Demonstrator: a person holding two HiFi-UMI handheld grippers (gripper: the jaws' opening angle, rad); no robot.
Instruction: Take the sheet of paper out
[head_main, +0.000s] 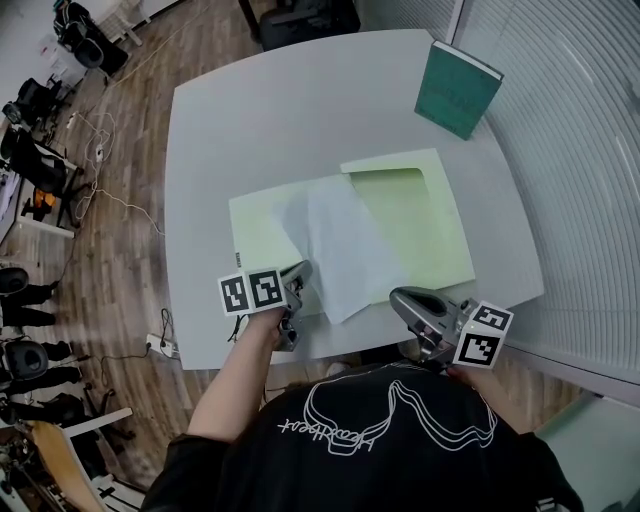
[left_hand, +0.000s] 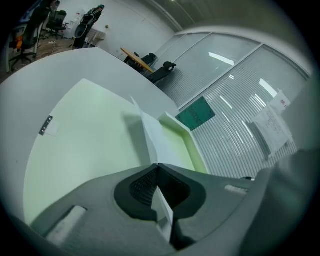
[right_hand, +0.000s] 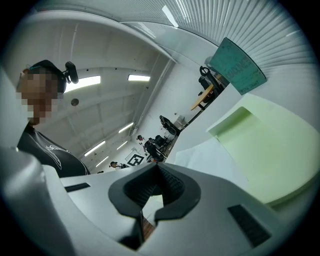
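While left gripper (head_main: 298, 274) pinches thin white paper sheet (head_main: 335, 248), right gripper (head_main: 402, 298) jaws pressed together empty, pull flat, slowly, off pale green card folder (head_main: 418, 215).

Black printed T-shirt (head_main: 420, 460), grey left gripper (head_main: 299, 273), right gripper (head_main: 399, 298)

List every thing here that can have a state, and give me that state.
Light green paper folder: open, lying flat on the grey table.
White sheet of paper: lying askew across the folder, near corner pinched.
Left gripper: shut on the sheet.
Right gripper: shut, nothing between its jaws.
Teal book: closed, standing upright at the table's far corner.
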